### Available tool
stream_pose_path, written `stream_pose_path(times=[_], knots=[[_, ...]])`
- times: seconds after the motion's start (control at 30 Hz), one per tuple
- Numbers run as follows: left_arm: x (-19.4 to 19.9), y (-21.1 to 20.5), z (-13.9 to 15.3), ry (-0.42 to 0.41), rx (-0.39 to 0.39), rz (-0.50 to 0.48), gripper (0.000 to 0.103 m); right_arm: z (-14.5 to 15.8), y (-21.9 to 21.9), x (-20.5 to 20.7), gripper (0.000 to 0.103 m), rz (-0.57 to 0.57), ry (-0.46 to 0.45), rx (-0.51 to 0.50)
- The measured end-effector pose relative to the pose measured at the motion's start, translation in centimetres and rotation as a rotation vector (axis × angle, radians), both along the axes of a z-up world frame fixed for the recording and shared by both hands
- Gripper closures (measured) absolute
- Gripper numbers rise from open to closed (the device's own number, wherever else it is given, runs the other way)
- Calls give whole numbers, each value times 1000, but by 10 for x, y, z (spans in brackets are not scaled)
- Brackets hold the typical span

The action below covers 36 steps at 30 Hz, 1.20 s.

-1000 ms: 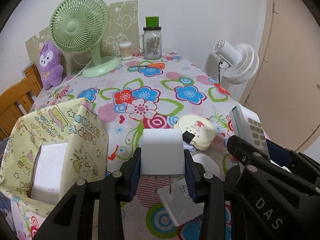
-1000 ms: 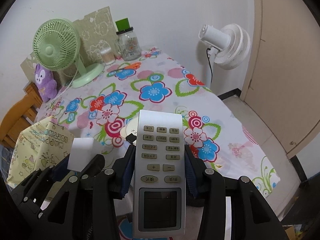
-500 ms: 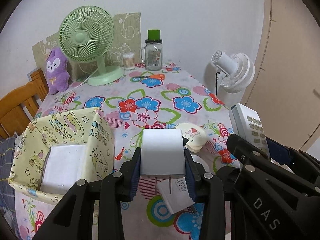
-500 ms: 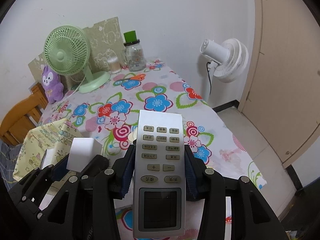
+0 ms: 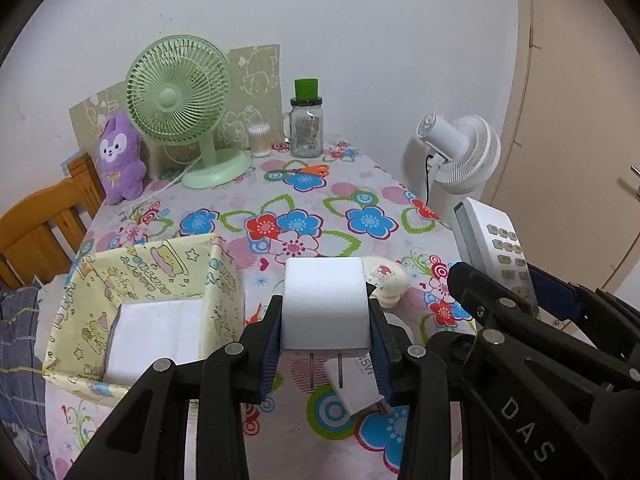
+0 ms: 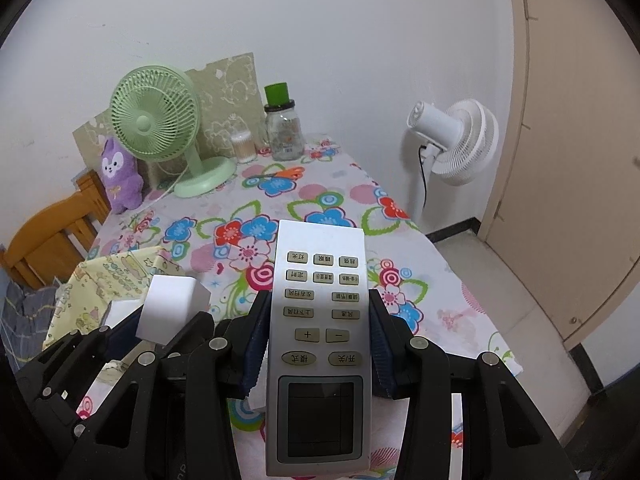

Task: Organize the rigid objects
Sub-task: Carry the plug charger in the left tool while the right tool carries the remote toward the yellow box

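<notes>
We saw the left tongs [image 5: 326, 322] clamped on a white plug adapter [image 5: 325, 304], held above the floral table [image 5: 320, 208], beside the yellow fabric box [image 5: 160, 272], the right tongs [image 6: 316, 340] clamped on a grey remote control [image 6: 318, 320], raised over the table's near edge.

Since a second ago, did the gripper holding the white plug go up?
Yes. The left gripper, clamping the white plug, rose: the yellow box and green fan sit lower in its view.
</notes>
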<state>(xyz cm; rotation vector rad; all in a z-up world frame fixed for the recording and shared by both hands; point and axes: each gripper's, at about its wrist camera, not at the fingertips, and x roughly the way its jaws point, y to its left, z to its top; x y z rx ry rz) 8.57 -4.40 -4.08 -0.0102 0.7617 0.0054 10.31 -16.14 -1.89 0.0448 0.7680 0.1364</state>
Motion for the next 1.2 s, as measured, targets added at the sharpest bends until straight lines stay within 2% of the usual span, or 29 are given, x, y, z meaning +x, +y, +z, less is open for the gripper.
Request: stream_pose_path(times=[0.47,1.2], knots=[[-7,29,17,-18,4,15,63,19,32,-8,54,55,-31,-13],[-2,90,6,12,6,77,63,9,99,3,54,118,-2,-45]])
